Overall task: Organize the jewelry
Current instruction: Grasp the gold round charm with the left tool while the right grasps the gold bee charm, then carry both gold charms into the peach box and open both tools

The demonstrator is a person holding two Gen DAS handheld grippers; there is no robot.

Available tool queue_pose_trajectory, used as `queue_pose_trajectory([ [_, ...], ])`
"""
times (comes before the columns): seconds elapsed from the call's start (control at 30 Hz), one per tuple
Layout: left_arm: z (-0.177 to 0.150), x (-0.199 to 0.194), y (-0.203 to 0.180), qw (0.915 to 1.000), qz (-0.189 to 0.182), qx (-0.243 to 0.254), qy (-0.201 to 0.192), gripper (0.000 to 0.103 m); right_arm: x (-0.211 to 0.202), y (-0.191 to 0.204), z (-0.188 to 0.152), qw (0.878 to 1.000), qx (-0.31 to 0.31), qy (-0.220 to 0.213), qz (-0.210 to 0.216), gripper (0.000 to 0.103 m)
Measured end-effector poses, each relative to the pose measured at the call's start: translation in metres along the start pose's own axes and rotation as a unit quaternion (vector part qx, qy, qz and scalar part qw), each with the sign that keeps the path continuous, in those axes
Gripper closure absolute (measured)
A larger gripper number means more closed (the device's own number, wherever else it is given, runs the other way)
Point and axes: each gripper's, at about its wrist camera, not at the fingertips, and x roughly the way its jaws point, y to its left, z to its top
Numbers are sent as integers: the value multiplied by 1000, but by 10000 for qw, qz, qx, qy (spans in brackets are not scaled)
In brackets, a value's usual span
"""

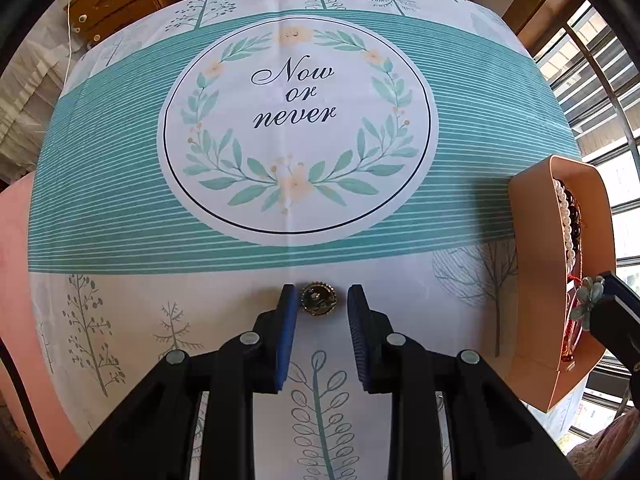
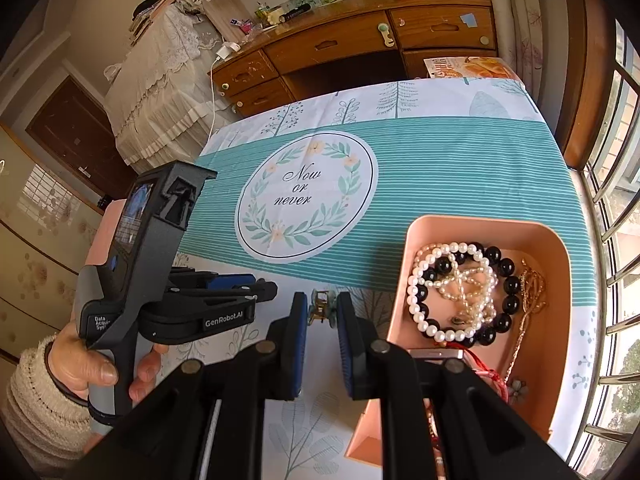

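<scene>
Fingers [image 1: 289, 312] apart, round gold brooch [image 1: 318, 298] between

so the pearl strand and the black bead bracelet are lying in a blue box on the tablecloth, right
Not quite. The box is pink, not blue, as the right wrist view shows. The rest holds: the pearl strand and the black bead bracelet lie inside it, and it sits on the tablecloth.

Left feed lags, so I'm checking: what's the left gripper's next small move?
Probably close the left gripper: its jaws stand open with the gold brooch lying on the cloth between the pads, so closing should grip it.
</scene>
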Motion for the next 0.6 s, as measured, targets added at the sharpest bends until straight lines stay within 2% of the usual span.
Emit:
queue_pose_trajectory([
  [0.27,3,4,-7,9999,129,64,12,79,0,-5,-2,10000,60,-7,45,88],
  [0.33,3,4,-11,9999,140,90,3,81,-1,-5,-2,10000,64,-25,52,88],
  [0.37,3,4,-12,9999,137,103,2,86,-2,-5,-2,9999,70,-37,64,88],
  [0.43,1,3,-16,9998,178,134,3,86,-5,-5,-3,9999,82,-72,90,88],
  [0.6,-5,-14,-28,9996,70,222,-150,86,-23,-10,-6,9996,101,-249,118,88],
])
